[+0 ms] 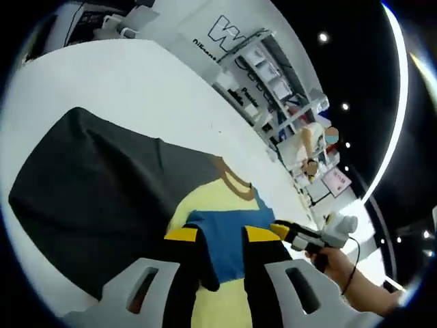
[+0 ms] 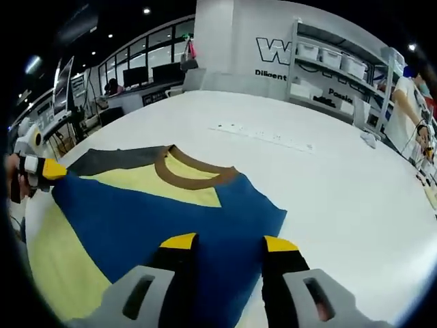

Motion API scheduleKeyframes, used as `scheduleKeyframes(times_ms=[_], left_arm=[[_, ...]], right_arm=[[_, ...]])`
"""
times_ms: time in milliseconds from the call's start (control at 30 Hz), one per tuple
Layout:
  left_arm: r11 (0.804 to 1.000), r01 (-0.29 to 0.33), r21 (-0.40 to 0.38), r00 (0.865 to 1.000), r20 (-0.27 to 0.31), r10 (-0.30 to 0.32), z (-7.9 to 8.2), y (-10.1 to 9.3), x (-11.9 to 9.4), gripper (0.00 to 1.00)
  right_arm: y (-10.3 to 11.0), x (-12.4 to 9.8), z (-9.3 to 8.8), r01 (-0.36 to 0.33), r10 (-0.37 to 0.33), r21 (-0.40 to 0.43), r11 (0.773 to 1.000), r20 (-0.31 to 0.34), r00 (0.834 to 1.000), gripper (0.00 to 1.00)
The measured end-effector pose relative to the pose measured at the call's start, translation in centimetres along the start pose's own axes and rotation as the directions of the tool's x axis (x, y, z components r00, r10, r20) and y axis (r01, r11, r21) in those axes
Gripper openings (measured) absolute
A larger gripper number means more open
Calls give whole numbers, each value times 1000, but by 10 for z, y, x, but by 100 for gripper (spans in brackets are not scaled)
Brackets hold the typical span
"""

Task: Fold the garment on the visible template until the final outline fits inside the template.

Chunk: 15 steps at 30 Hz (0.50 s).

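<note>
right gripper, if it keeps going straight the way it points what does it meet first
Most likely the blue panel of the t-shirt, which lies flat just ahead of the right gripper. Its open jaws already sit over that fabric; how high above it is unclear.

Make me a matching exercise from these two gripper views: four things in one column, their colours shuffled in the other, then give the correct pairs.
Things:
1. collar of the garment
2. template under the garment
3. tabletop
4. jaw tips of the right hand-held gripper

Colours:
A. white
B. yellow
C. brown
D. dark grey

Pairs: 1-C, 2-D, 3-A, 4-B
</note>
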State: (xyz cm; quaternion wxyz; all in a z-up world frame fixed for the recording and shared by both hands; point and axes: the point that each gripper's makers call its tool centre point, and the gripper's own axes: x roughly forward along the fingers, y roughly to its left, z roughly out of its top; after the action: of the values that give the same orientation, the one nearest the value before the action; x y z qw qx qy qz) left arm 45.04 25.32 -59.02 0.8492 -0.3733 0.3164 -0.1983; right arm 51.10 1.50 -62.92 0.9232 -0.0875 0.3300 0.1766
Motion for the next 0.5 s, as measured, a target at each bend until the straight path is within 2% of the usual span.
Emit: scheduleKeyframes(times_ms=[100, 267, 333, 433, 500], left_arm=[[1000, -20, -19, 1000, 1, 20, 1, 6, 5, 14], [999, -38, 16, 999, 29, 38, 5, 10, 6, 0], [999, -42, 23, 999, 32, 41, 5, 11, 6, 0], [996, -57, 70, 997, 46, 54, 6, 14, 4, 0], [987, -87, 133, 995, 67, 79, 10, 20, 3, 0]], right_arm=[[-2, 3, -2, 3, -3, 13, 1000, -8, 1000, 28], [-4, 6, -4, 1, -1, 6, 1000, -11, 1000, 21], [-4, 7, -6, -2, 2, 3, 1000, -14, 1000, 19], [-5, 7, -8, -2, 2, 5, 1000, -21, 1000, 17], [-6, 9, -10, -2, 2, 4, 1000, -24, 1000, 16]])
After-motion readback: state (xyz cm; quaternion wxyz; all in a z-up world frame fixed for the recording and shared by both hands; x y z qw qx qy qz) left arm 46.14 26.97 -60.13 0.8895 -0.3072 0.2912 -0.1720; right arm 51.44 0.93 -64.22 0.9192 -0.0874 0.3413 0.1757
